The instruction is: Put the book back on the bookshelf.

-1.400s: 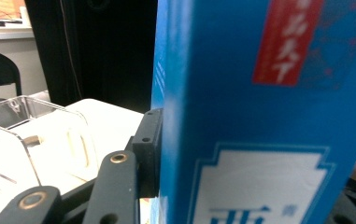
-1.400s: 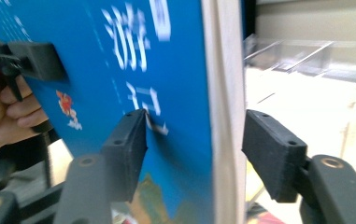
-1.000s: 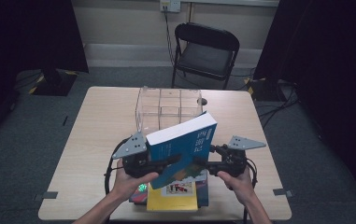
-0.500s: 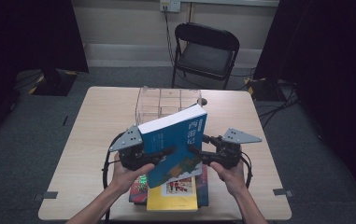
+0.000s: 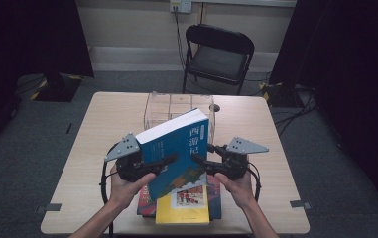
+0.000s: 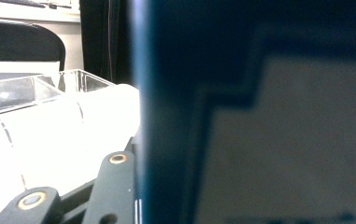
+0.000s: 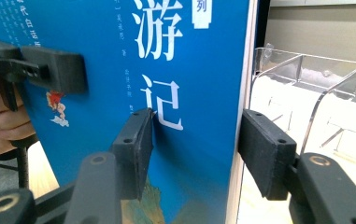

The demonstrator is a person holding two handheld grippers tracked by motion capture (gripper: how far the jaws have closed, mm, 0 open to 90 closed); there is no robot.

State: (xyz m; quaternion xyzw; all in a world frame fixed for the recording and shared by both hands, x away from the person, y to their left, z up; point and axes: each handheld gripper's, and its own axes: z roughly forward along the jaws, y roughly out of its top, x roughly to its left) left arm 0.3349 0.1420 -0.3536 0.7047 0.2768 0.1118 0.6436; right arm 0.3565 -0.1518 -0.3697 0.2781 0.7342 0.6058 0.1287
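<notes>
High view: a thick blue book (image 5: pixel 179 151) is held tilted above the table (image 5: pixel 102 124), just in front of a clear acrylic organizer (image 5: pixel 176 106). Its long axis runs from the near stack of books (image 5: pixel 186 206) up and away toward the organizer. The left hand-held gripper (image 5: pixel 169 159) clamps the book's left side; the right hand-held gripper (image 5: pixel 199 158) reaches in from the organizer's right.

Left gripper view: the dark blue cover (image 6: pixel 259 112) is close and blurred (pressed at the jaws).

Right gripper view: the right hand-held gripper (image 7: pixel 194 154) straddles the book's edge (image 7: pixel 185 93), one pad touching the cover, the other apart; its jaws have just been closing.
</notes>
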